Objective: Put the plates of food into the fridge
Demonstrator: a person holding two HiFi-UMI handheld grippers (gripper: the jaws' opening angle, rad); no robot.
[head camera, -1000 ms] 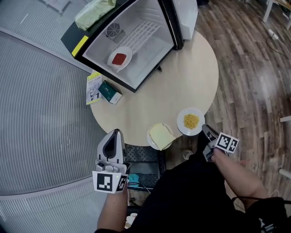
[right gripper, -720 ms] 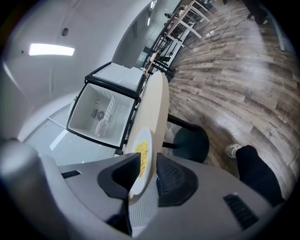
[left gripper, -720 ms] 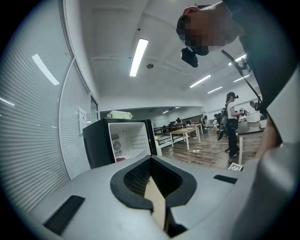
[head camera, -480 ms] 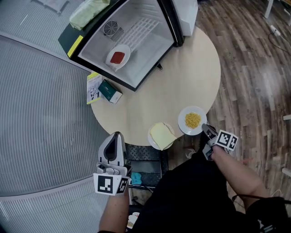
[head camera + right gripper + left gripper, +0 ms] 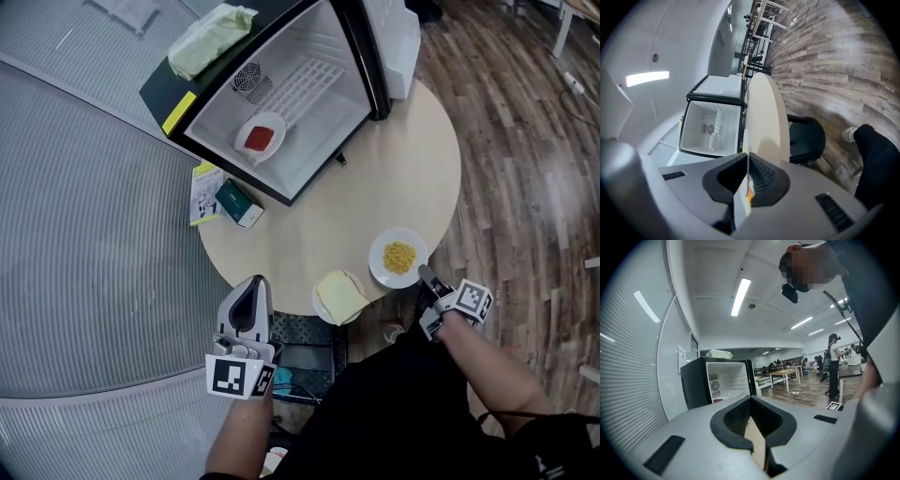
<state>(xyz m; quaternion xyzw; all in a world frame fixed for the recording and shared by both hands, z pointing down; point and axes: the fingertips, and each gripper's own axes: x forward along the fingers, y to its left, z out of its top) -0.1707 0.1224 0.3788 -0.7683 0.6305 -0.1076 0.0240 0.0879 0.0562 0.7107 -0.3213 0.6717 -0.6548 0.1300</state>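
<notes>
A white plate of yellow corn (image 5: 399, 257) sits at the near right edge of the round table (image 5: 375, 178). My right gripper (image 5: 427, 278) is shut on its near rim; its jaws have just been closing with the rim between them. In the right gripper view the plate rim (image 5: 745, 140) runs edge-on into the right gripper (image 5: 747, 157). A plate with a pale yellow slab (image 5: 339, 296) lies at the near edge. A plate of red food (image 5: 260, 137) rests inside the open fridge (image 5: 291, 103). My left gripper (image 5: 251, 291) hangs shut and empty off the table's near left edge.
A teal box (image 5: 241, 203) and a booklet (image 5: 204, 192) lie on the table left of the fridge. A pale green bag (image 5: 208, 39) tops the fridge, and its door (image 5: 394, 37) swings out to the right. A black chair (image 5: 806, 138) stands under the table.
The right gripper has edged onto the corn plate's near rim. The left gripper has stayed where it was. The head view has shifted a little.
</notes>
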